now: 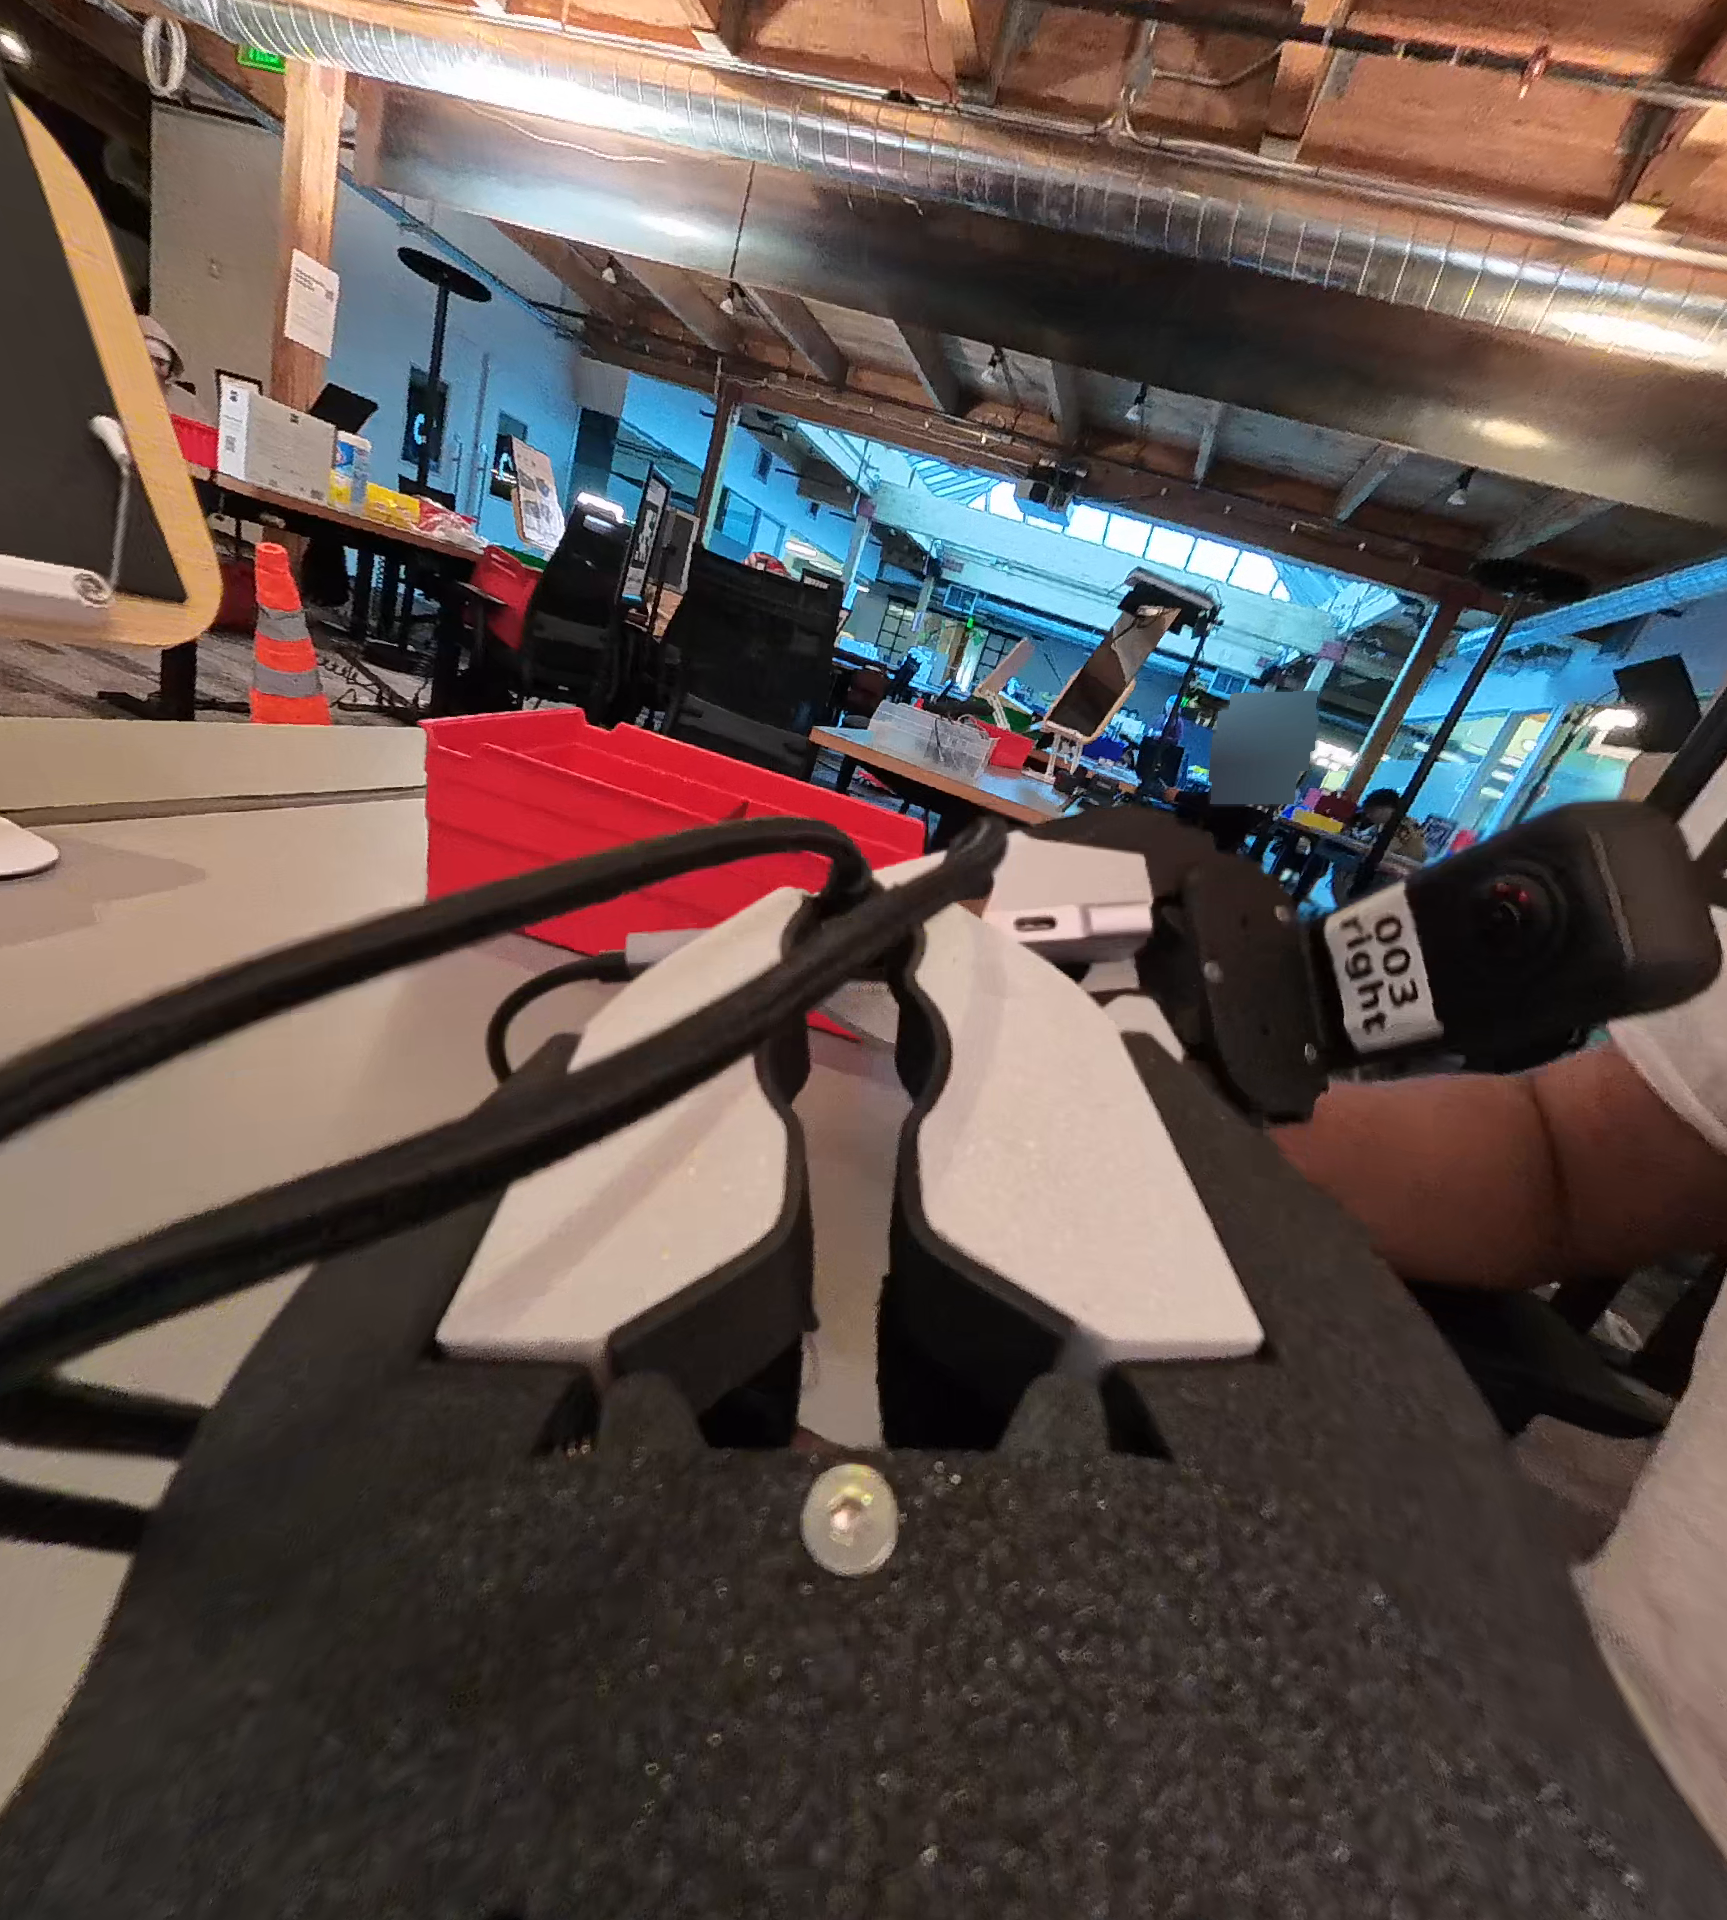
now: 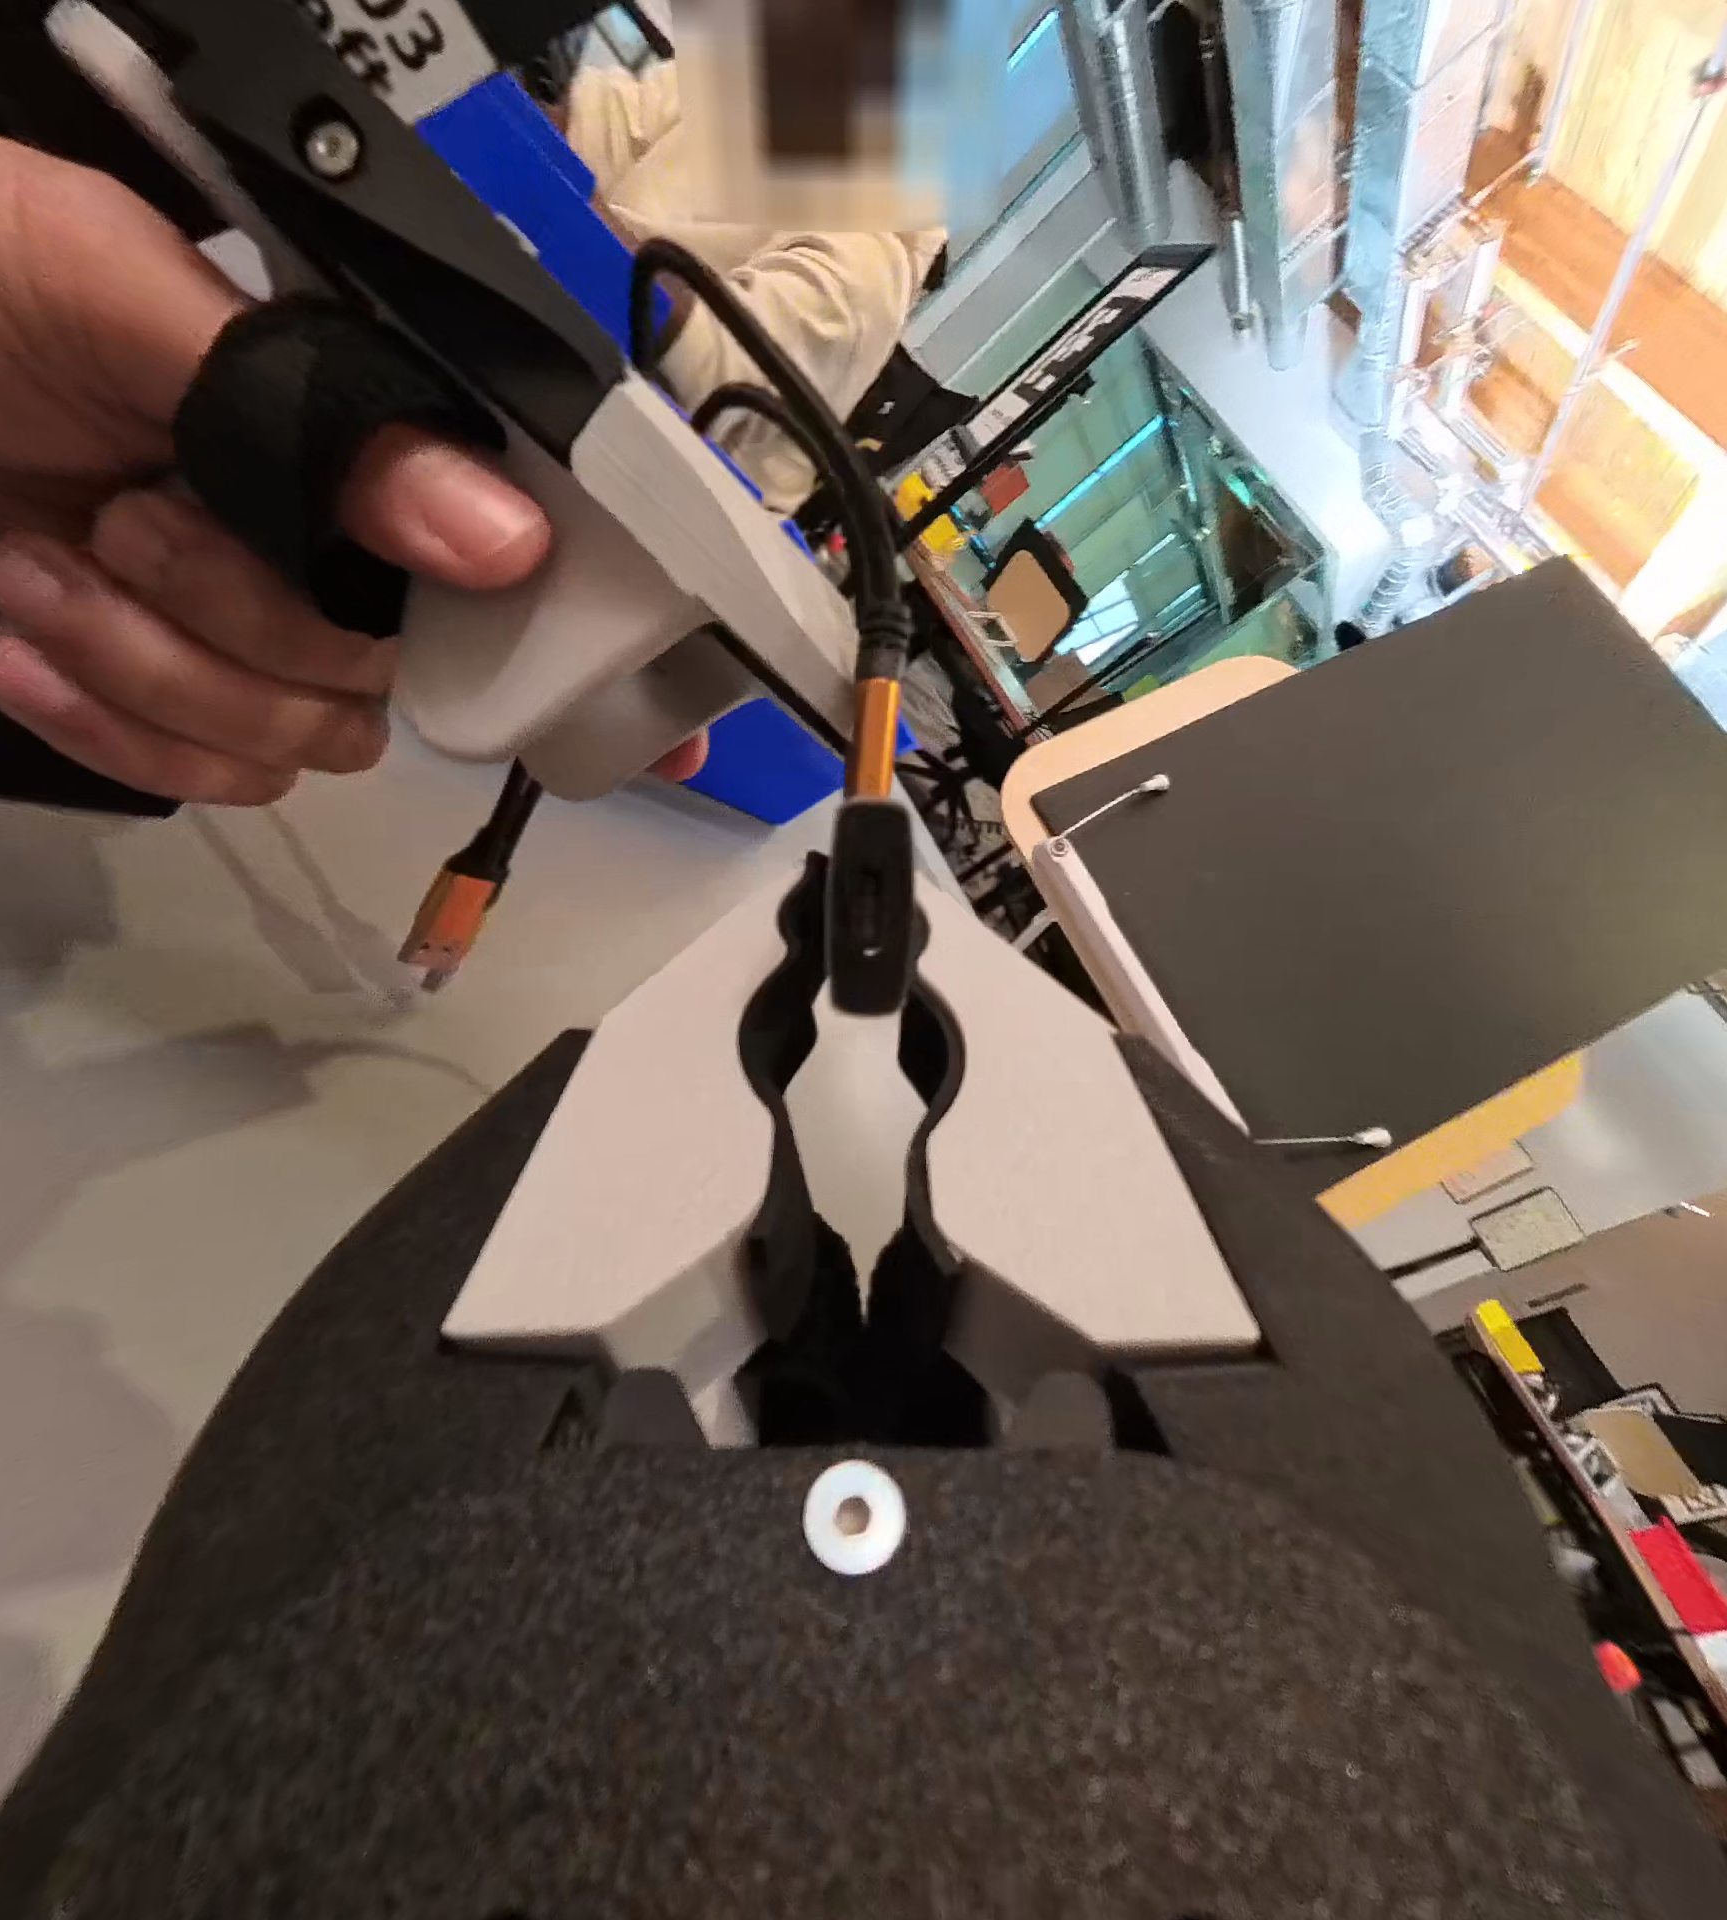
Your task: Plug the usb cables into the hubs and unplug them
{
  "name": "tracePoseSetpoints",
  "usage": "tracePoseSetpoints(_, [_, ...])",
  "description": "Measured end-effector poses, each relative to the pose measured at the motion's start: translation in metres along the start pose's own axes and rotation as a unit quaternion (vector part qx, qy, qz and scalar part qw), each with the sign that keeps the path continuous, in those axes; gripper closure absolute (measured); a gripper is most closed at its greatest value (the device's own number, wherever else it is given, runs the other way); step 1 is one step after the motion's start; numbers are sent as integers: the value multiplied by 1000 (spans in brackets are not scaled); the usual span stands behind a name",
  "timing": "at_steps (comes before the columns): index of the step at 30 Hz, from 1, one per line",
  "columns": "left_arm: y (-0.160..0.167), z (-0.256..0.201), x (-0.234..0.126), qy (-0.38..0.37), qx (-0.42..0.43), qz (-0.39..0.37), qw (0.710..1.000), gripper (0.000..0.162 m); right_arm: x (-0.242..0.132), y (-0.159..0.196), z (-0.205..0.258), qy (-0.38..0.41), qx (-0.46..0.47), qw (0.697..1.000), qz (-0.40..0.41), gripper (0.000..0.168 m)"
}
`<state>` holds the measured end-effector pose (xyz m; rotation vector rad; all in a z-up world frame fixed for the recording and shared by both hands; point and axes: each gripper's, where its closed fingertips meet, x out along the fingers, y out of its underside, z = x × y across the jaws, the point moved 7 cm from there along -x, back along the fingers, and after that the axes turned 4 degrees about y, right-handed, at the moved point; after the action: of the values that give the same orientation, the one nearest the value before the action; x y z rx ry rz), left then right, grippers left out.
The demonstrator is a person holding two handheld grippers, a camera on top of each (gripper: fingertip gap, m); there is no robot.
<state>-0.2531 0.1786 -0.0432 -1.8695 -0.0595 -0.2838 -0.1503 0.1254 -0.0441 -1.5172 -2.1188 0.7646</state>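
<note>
My left gripper (image 1: 854, 914) is shut on a black cable (image 1: 319, 997) near its fingertips; the cable loops away to the left over the white table (image 1: 163, 1091). In the right wrist view the left gripper (image 2: 734, 634) sits at the upper left, held by a hand (image 2: 111, 468). The cable (image 2: 838, 468) ends in a gold-collared plug (image 2: 874, 738). That plug meets a small dark adapter block (image 2: 869, 914), and my right gripper (image 2: 864, 935) is shut on the block. The cable's other end, an orange plug (image 2: 448, 920), hangs free. The right gripper (image 1: 1129, 914) shows just beyond the left fingertips.
A red bin (image 1: 630, 810) stands on the table behind the grippers. A blue bin (image 2: 765, 748) lies behind the left gripper. A black board with a wooden edge (image 2: 1410, 831) stands at the table's side. A person's forearm (image 1: 1513, 1164) is at the right. An orange cone (image 1: 282, 644) stands on the floor. Only a small space, under 4 cm, lies between the two pairs of fingers.
</note>
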Motion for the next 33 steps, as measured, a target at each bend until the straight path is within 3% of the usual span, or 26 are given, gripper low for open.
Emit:
tracePoseSetpoints(7, [-9,-10,-2,-2,36,32,999,151,-8,-4,-4,-2,-9,999,-47,160])
tracePoseSetpoints(19, [-9,-5,-7,-13,64,49,997,152,-8,-1,-2,-11,2,999,-49,160])
tracePoseSetpoints(24, [0,3,-4,-53,102,83,990,152,4,8,5,-44,57,997,18,160])
tracePoseSetpoints(26, [-1,7,-3,-82,120,110,983,152,5,6,10,-50,39,998,27,145])
tracePoseSetpoints(30, [3,10,-1,-115,154,147,970,152,10,8,10,-41,51,996,69,161])
tracePoseSetpoints(33, [4,11,1,-125,137,145,972,148,12,14,5,-40,102,991,78,161])
